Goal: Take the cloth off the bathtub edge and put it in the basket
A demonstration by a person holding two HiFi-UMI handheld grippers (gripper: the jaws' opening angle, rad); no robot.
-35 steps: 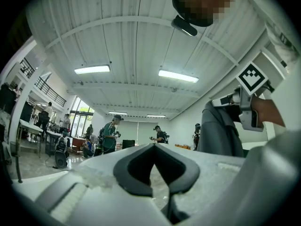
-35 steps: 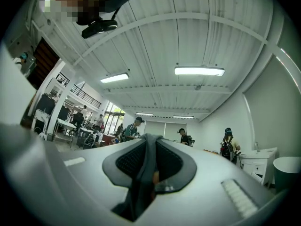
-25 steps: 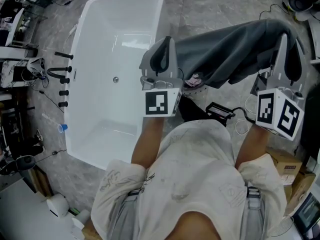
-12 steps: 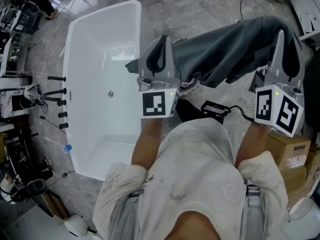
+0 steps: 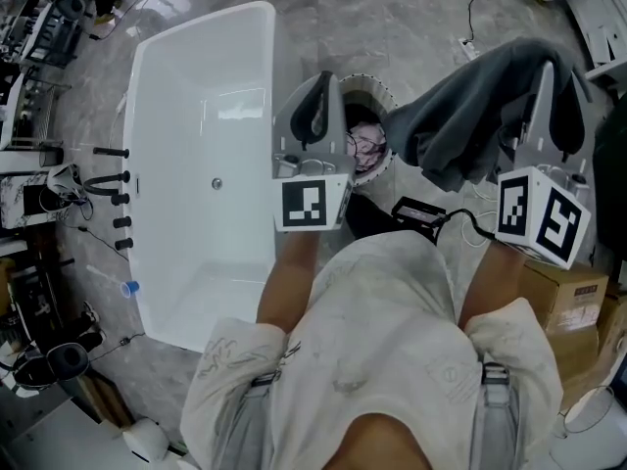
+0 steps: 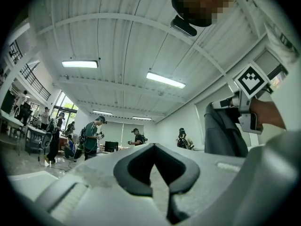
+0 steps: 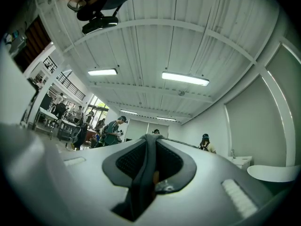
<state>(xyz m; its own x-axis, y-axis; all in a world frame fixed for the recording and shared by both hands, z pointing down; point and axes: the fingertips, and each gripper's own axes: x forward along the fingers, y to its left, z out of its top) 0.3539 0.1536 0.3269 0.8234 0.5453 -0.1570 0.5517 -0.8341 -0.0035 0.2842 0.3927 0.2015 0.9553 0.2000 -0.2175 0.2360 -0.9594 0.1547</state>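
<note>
Right gripper (image 5: 552,81) is clamped on the dark grey cloth (image 5: 470,116), which hangs clear of the white oval bathtub (image 5: 162,67), beside the round white basket (image 5: 380,172), not in it. Left gripper (image 5: 320,91) is closed and empty.

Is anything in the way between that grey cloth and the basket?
Nothing visible. The cloth hangs from the right gripper just beside the basket, whose top is open; a pinkish item already lies inside.
</note>
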